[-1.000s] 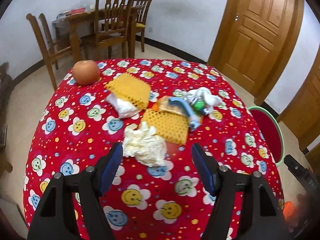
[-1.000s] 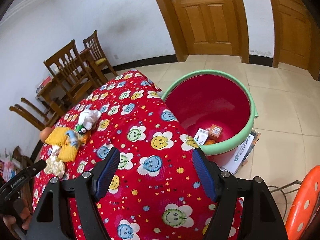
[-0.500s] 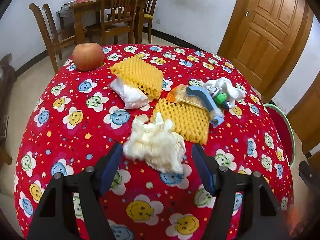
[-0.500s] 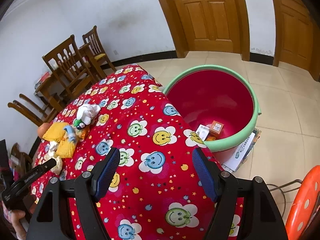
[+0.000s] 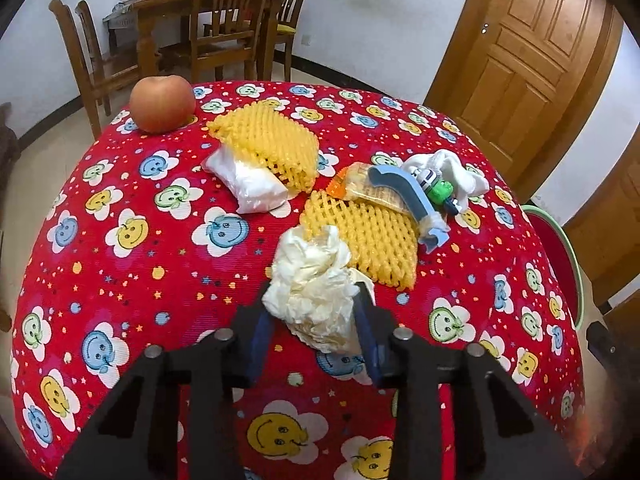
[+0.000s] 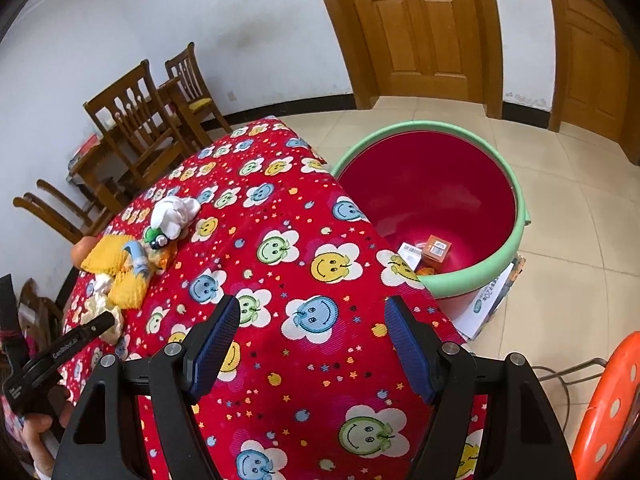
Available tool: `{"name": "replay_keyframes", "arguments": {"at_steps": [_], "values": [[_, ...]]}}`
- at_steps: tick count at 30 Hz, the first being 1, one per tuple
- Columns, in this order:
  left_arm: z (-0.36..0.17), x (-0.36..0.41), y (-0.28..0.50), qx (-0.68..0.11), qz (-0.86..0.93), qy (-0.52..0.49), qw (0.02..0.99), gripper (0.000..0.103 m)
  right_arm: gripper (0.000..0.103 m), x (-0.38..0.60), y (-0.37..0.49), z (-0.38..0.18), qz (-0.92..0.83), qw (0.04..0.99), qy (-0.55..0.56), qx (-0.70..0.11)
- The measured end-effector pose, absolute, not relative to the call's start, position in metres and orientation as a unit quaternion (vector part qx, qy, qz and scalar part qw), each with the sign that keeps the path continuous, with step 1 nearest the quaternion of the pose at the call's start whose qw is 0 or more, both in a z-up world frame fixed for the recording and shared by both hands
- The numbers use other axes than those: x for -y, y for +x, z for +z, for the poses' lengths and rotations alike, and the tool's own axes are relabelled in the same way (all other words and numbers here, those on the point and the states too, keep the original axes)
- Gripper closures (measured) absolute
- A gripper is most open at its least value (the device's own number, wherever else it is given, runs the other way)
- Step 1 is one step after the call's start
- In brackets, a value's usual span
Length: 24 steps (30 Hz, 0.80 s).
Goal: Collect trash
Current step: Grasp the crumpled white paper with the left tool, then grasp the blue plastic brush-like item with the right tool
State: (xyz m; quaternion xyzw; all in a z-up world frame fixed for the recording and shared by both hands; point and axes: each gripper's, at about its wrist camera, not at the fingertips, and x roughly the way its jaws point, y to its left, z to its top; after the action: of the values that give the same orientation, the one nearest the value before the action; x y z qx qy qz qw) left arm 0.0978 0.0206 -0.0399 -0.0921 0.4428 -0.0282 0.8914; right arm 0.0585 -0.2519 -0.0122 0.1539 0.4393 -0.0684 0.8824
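Left wrist view: left gripper (image 5: 314, 320) fingers closing around the crumpled cream tissue wad (image 5: 314, 280) — wad sits between the blue pads, both touching its sides, still resting on the surface (image 5: 140, 280). Risk, as I judge it: the wad is soft and loose, so the pinch may catch only an outer fold and it could slip out on the lift; it also touches the near yellow foam net (image 5: 368, 240), which could drag along. More trash behind: second foam net (image 5: 268, 140) over a white plastic bag (image 5: 252, 184), a snack wrapper (image 5: 368, 188), a blue handle-like piece (image 5: 404, 196), white cloth (image 5: 452, 172). An apple (image 5: 162, 102) stands at the far edge — probably not trash.

Right wrist view: right gripper (image 6: 314, 340) fingers spread wide, nothing between them, hovering over bare cloth. Red basin with green rim (image 6: 516, 240) stands on the tiled floor (image 6: 560, 312) just beside the surface edge, a small box (image 6: 436, 250) already inside. Surface wears a red smiley-flower cloth; wooden chairs (image 6: 132, 120), white wall, wooden doors (image 6: 420, 28), an orange stool (image 6: 608, 408) at right.
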Motion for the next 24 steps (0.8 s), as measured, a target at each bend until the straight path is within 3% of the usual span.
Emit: {"name": "replay_keyframes", "arguments": {"at_steps": [2,8,24], "values": [[-0.038,-0.023,0.096,-0.44,-0.032,-0.096,0.892,0.077,0.027,0.25,0.059,-0.012,-0.065,0.883,0.153,-0.44],[-0.027,-0.028,0.088,-0.427,-0.041,-0.1,0.898,0.082,0.027,0.238,0.062,-0.011,-0.046,0.882,0.145,-0.445],[-0.003,-0.067,0.092,-0.38,-0.004,-0.107,0.919,0.082,0.027,0.167,0.095,-0.001,0.021,0.898,0.085,-0.431]]}}
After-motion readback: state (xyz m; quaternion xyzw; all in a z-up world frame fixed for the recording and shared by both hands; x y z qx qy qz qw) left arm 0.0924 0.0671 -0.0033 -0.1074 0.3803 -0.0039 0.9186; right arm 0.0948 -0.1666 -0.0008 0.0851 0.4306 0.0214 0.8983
